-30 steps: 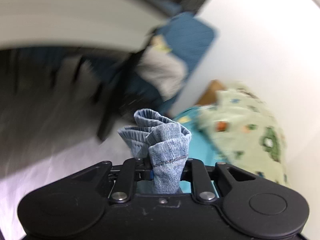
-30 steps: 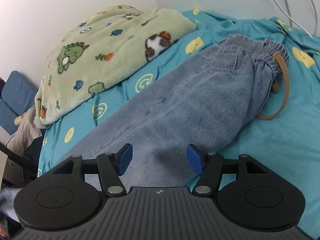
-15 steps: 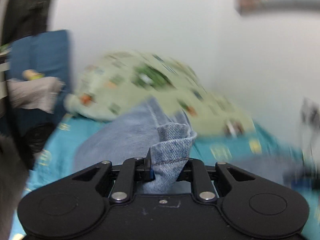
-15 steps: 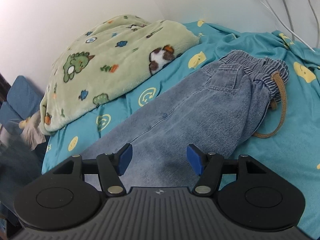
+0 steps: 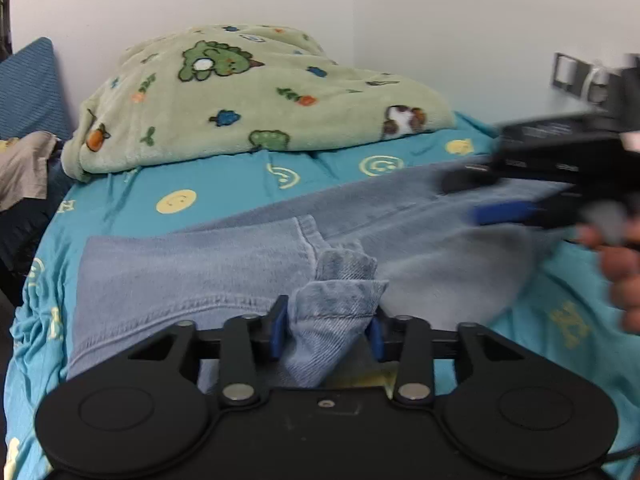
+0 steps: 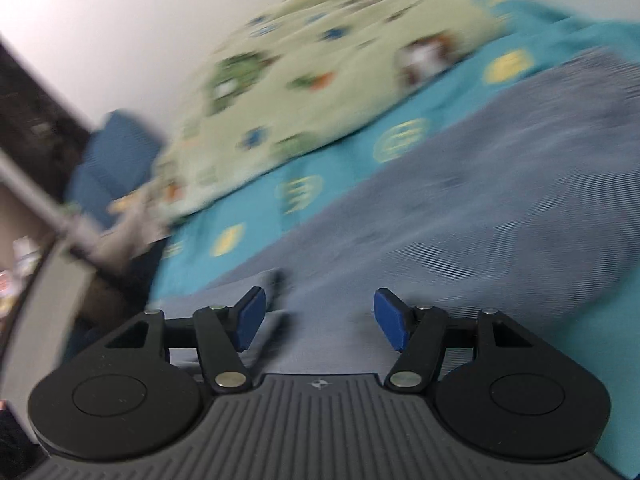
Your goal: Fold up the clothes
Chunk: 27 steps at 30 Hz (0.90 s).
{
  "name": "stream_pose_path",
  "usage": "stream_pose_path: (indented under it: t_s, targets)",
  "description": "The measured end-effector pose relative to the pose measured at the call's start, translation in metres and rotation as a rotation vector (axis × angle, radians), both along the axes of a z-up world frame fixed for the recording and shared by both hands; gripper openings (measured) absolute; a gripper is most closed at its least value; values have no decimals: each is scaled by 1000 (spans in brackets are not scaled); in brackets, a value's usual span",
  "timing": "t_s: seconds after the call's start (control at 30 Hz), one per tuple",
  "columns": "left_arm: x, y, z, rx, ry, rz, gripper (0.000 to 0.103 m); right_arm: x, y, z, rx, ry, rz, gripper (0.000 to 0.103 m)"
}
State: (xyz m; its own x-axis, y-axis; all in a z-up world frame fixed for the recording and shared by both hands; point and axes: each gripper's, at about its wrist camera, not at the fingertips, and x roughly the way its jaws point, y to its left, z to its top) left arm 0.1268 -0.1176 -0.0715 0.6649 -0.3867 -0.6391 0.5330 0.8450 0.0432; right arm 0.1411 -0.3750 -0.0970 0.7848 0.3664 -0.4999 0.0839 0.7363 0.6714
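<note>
Jeans point(image 5: 248, 256): pale blue denim, spread flat across the bed point(image 5: 120, 204), running from the near left edge toward the far right; one leg end is doubled back over the rest, its hem seam showing at the near left.
Hem point(image 5: 336, 312): a bunched fold of the jeans' cuff stands up from the jeans at the near middle, in the left wrist view.
Left gripper point(image 5: 326, 330): closed down on the hem, both blue pads pressed against the bunched denim, low over the jeans.
Right gripper point(image 6: 319, 318): jaws wide apart, nothing between the pads; it hangs just above the jeans, toward their middle. The right wrist view is smeared by motion blur.
Right gripper, from the left wrist view point(image 5: 512, 212): blurred, black body and a blue pad, over the far right part of the jeans.
Right hand point(image 5: 618, 264): fingers wrapped on the handle at the right edge of the view, blurred.
Bed: teal sheet with yellow smiley prints; jeans lie on it, sheet bare along their far side.
Blanket point(image 5: 248, 92): green fleece with dinosaur prints, heaped beyond the jeans against the wall, apart from them.
Cushion point(image 5: 30, 84): dark blue, left of the blanket.
Wall socket point(image 5: 568, 72): on the wall, beyond the jeans to the right.
</note>
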Motion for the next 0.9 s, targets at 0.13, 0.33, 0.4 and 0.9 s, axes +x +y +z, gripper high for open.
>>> stream_pose_path:
  t_s: [0.13, 0.33, 0.4, 0.9]
  targets:
    - [-18, 9, 5, -47, 23, -20, 48, 31, 28, -13, 85, 21, 119, 64]
    - [-8, 4, -7, -57, 53, -30, 48, 64, 42, -39, 205, 107, 151, 59]
    - [-2, 2, -11, -56, 51, -34, 48, 70, 44, -40, 240, 90, 152, 55]
    - [13, 16, -4, -191, 85, 1, 48, 104, 28, -56, 525, 23, 51, 49]
